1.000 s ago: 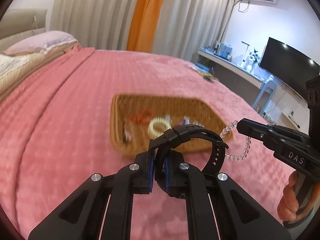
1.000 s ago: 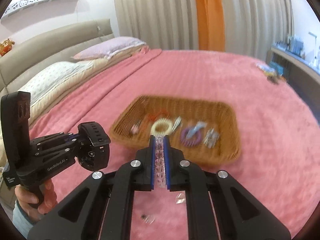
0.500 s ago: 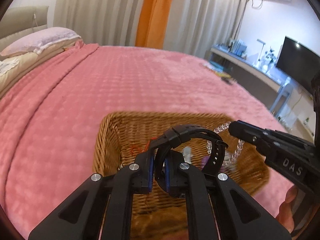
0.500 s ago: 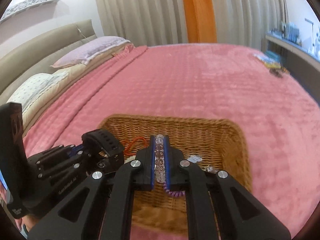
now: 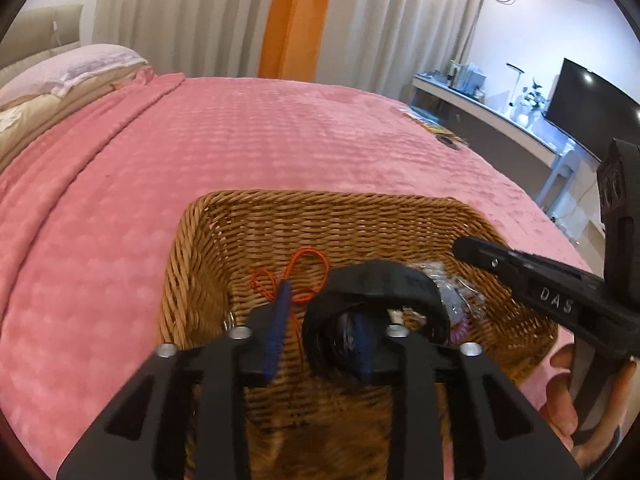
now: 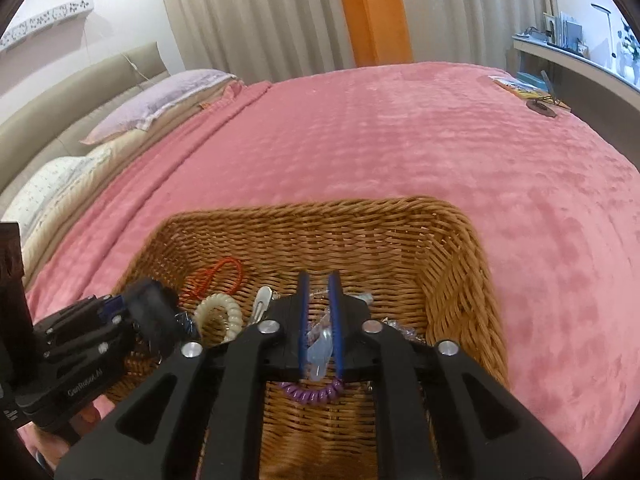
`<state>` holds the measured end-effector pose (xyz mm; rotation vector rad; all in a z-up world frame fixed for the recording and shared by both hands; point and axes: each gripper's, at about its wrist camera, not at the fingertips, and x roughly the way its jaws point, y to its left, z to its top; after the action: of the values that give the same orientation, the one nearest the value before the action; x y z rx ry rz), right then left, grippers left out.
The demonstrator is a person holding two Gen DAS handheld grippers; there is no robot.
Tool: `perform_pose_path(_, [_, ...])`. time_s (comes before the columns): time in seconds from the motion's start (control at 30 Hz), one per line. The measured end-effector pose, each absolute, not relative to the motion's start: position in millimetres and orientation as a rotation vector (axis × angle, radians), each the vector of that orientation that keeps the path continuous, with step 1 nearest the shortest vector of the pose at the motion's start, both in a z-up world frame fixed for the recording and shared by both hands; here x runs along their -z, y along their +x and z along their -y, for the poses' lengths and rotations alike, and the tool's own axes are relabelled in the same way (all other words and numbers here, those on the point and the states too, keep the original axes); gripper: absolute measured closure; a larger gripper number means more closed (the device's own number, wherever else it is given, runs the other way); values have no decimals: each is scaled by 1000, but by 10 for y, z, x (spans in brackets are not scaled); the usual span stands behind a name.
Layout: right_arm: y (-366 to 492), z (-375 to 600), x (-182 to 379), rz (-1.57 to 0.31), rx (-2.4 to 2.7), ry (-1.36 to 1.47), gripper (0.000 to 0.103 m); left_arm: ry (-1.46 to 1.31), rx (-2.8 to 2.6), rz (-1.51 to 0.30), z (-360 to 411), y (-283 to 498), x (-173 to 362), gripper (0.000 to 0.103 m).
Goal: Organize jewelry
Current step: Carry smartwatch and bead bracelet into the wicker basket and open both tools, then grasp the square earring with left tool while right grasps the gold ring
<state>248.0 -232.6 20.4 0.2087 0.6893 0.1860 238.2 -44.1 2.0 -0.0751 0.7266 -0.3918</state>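
The left gripper (image 5: 320,332) is hanging over the wicker basket (image 5: 328,216) with its blue-padded fingers (image 5: 280,316) spread apart. The black watch band (image 5: 380,284) is looping around the right-hand finger only, its arch rising just ahead of that fingertip, and nothing is pressing it from the other side. Just beyond the left-hand fingertip an orange cord (image 5: 298,272) is lying on the basket floor. To the right of the fingers the right gripper (image 5: 532,276) is reaching in over the basket's far corner.

In the right wrist view, the right gripper (image 6: 319,320) is holding its fingers (image 6: 335,312) slightly parted, and the clear bead bracelet (image 6: 320,344) is sitting loose in the gap between them, blurred, so whether either pad is touching it cannot be told. Directly below the fingers a purple coil hair tie (image 6: 314,392) is resting on the weave. Left of the fingertips are lying a silver hair clip (image 6: 262,298) and a cream coil hair tie (image 6: 222,314), with the orange cord farther left. The left gripper, with the watch band on it, is entering at the basket's left side. The basket is sitting on a pink bedspread (image 6: 400,140) that is stretching away ahead of the fingers.
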Motion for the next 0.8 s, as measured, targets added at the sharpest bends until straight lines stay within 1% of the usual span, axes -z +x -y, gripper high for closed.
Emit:
perform_pose_path(0.03, [2441,2351,-231,-681,-179,207,81,-74,398,-729,429,2337,-26,55])
perform_pose_path(0.07, [2411,2359,-254,-673,-172,205,78,-72,400,-728,428,2302,-36,54])
perform_pose_path(0.1, [2352,2373,-289,-664,-171,207,78,-67,407,-725,420,2255,-53,51])
perform_pose_path(0.13, [2312,2379,-318,-660,-173,211,78,-59,412,-728,417,2218,-69,47])
perform_pose_path(0.17, [2262,2387,-346,-656,-173,216,78,-46,418,-742,415,2182,-81,40])
perform_pose_path(0.2, [2180,2401,-375,-650,-172,220,78,-23,414,-759,423,2150,-84,38])
perform_pose_path(0.3, [1970,2441,-416,-642,-178,235,78,50,343,-790,483,2142,-95,38])
perform_pose_path(0.5, [1564,2480,-416,-652,-190,237,78,49,318,-822,395,2039,-208,38])
perform_pose_path(0.8, [1008,2484,-121,-722,-191,181,78,-52,369,-757,232,1054,-243,39])
